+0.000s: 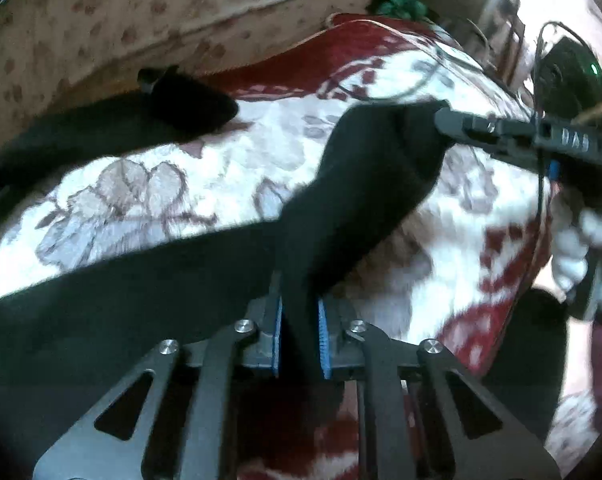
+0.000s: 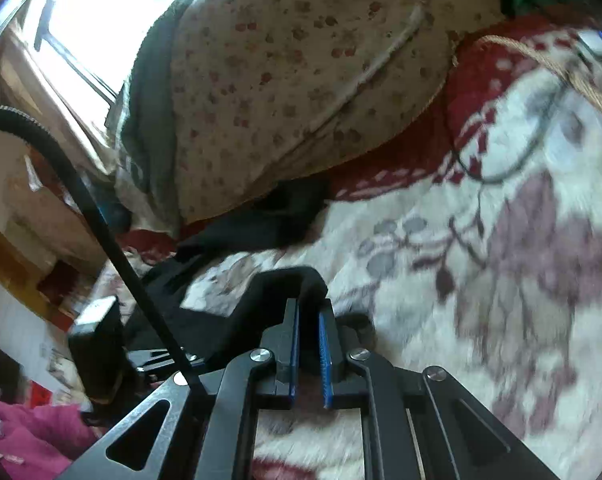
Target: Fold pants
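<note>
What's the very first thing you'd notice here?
The black pants, pinched between the left gripper low in the middle and the right gripper at the right, so the cloth stretches between them. Under them lies a fluffy white and red flowered blanket, with a spotted beige cushion behind it.

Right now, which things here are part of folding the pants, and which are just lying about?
Part of the job:
black pants
left gripper, clamped on them
right gripper, clamped on them
flowered blanket under them

Lying about:
spotted cushion
green cloth
thin cable
</note>
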`<action>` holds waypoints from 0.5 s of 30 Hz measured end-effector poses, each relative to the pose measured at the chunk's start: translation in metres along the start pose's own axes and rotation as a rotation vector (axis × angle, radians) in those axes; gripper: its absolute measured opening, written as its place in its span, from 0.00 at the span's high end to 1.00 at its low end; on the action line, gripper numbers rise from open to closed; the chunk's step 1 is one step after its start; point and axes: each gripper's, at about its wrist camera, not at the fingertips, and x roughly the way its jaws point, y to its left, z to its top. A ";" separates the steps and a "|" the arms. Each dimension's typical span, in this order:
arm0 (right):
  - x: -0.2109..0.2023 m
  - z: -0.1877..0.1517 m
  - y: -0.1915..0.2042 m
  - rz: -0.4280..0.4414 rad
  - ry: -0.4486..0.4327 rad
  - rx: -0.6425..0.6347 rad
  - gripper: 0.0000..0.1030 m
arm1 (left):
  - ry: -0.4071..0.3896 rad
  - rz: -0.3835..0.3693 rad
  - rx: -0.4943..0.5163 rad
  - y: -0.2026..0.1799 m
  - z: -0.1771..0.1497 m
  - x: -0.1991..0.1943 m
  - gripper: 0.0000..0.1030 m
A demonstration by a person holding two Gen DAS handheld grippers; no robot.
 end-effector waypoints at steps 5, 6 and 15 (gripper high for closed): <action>0.053 0.039 0.006 -0.133 0.021 -0.065 0.92 | 0.003 0.042 -0.049 0.013 0.024 0.004 0.90; 0.063 0.043 0.002 -0.144 0.034 -0.061 0.92 | 0.009 0.051 -0.051 0.014 0.026 0.006 0.90; 0.068 0.033 -0.046 -0.027 0.057 0.207 0.61 | -0.017 -0.003 -0.067 0.019 0.015 -0.002 0.73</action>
